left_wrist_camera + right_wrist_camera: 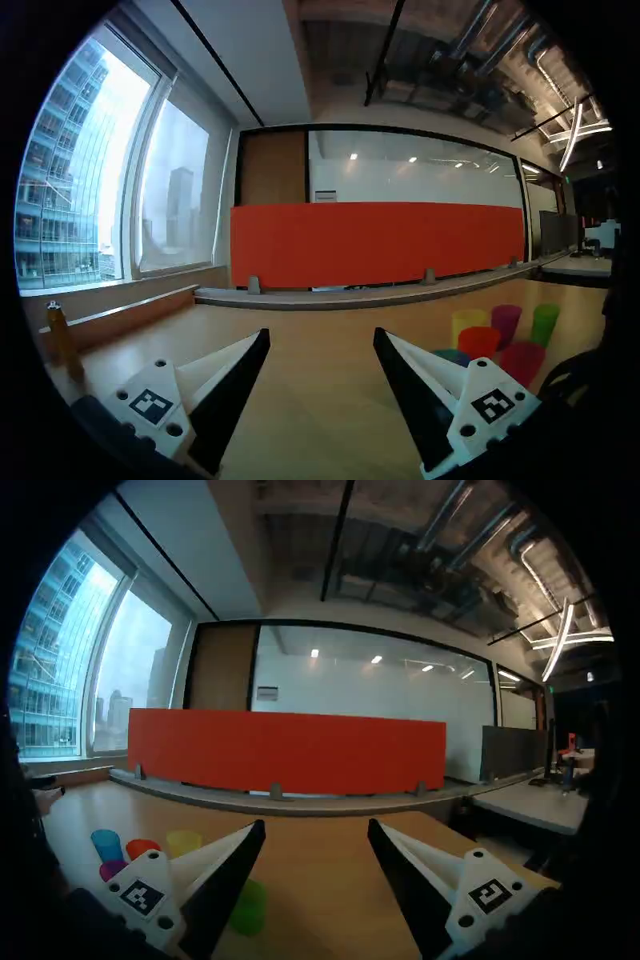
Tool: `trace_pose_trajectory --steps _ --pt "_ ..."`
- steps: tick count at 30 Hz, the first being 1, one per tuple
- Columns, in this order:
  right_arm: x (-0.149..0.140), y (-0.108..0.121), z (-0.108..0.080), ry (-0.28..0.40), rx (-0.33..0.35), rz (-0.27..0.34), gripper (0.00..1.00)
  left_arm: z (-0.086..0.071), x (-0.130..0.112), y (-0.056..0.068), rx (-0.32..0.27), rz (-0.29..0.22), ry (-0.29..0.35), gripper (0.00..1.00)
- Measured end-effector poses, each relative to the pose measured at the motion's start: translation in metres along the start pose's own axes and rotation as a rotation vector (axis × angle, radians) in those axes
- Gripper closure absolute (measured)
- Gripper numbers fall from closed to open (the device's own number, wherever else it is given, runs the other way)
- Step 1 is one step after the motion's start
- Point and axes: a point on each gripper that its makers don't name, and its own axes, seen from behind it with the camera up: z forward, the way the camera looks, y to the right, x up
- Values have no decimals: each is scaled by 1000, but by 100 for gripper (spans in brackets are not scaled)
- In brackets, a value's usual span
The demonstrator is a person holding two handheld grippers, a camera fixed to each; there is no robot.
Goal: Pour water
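Note:
Several coloured plastic cups stand in a cluster on the wooden table [320, 416]. In the left gripper view the cluster is to the right: a yellow cup [467, 322], a magenta cup [506, 318], a green cup [546, 322], an orange cup [478, 341] and a red cup [522, 362]. My left gripper [320, 333] is open and holds nothing, left of the cups. In the right gripper view a blue cup [106, 845], an orange cup [142, 848], a yellow cup [183, 842] and a green cup [250, 906] sit low on the left. My right gripper [314, 825] is open and holds nothing.
A slim amber bottle [61, 338] stands at the table's left edge by the window ledge. An orange partition [376, 242] runs along the far side of the table. A grey desk [528, 804] lies to the right.

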Motion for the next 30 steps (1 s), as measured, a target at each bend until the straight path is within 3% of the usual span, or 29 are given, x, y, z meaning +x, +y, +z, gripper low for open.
trace_pose_trajectory --steps 9,30 --pt "5 -2 2 2 0 9 0 2 -15 -7 5 -18 -25 4" --pt "3 -2 1 3 0 13 0 7 -22 -4 -6 -16 -49 4"
